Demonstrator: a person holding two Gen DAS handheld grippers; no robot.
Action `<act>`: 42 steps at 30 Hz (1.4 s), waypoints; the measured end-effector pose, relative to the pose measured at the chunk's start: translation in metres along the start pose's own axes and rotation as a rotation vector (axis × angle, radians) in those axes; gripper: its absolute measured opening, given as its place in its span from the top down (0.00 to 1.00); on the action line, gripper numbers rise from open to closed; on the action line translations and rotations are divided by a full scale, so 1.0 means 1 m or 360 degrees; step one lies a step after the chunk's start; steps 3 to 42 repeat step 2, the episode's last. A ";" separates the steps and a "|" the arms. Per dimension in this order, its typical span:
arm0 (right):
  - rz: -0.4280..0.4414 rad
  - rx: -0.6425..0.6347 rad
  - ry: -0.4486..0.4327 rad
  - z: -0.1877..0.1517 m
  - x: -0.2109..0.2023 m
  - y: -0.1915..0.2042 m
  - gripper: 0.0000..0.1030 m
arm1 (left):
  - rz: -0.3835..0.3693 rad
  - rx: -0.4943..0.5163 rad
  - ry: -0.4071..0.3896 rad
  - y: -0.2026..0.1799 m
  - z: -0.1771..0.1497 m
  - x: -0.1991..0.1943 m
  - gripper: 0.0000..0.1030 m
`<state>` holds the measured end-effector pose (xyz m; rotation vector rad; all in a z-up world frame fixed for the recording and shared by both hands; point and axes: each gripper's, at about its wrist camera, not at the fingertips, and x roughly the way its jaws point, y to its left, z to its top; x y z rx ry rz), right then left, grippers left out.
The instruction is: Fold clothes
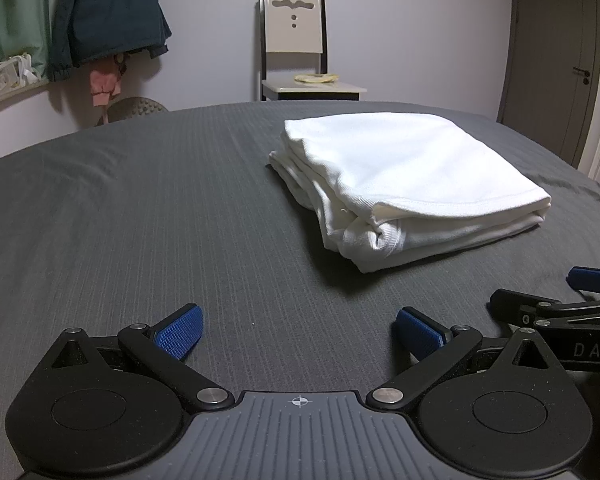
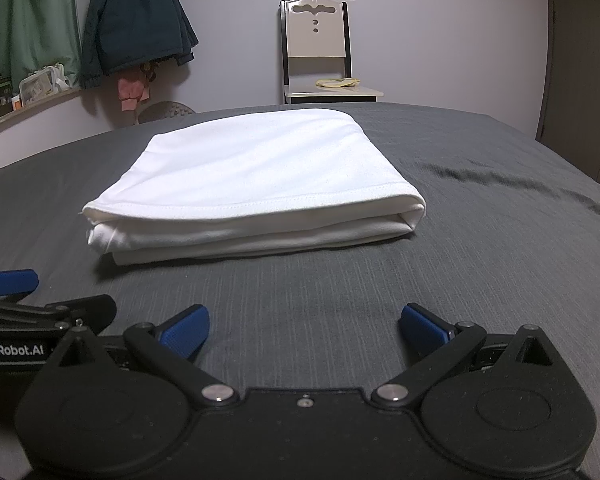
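Observation:
A white garment [image 1: 408,184] lies folded into a thick rectangle on the dark grey bed sheet [image 1: 160,220]. It also shows in the right wrist view [image 2: 252,188], straight ahead. My left gripper [image 1: 300,332] is open and empty, low over the sheet, with the garment ahead and to its right. My right gripper [image 2: 304,328] is open and empty, a short way in front of the garment's near edge. Each gripper shows at the edge of the other's view: the right one [image 1: 592,280] and the left one [image 2: 8,282].
A cream chair [image 2: 316,52] with a yellow item on its seat stands against the far wall. A dark jacket [image 2: 136,20] hangs at the left, over a shelf with boxes [image 2: 40,84]. A door [image 1: 556,48] is at the right. The sheet is wrinkled at right [image 2: 520,184].

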<state>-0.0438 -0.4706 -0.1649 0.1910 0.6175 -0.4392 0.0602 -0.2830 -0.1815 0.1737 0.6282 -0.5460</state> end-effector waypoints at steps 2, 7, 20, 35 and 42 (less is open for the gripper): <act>0.0000 0.0000 0.0000 0.000 0.000 0.000 0.00 | 0.0000 0.0000 0.0000 0.000 0.000 0.000 0.00; 0.0000 0.0000 0.0000 0.000 0.000 0.000 0.00 | 0.0000 0.0000 0.0000 0.000 0.000 0.000 0.00; 0.0000 0.0000 0.0000 0.000 0.000 0.000 0.00 | 0.0000 0.0000 0.0000 0.000 0.000 0.000 0.00; 0.0000 0.0000 0.0000 0.000 0.000 0.000 0.00 | 0.0000 0.0000 0.0000 0.000 0.000 0.000 0.00; 0.0000 0.0000 0.0000 0.000 0.000 0.000 0.00 | 0.0000 0.0000 0.0000 0.000 0.000 0.000 0.00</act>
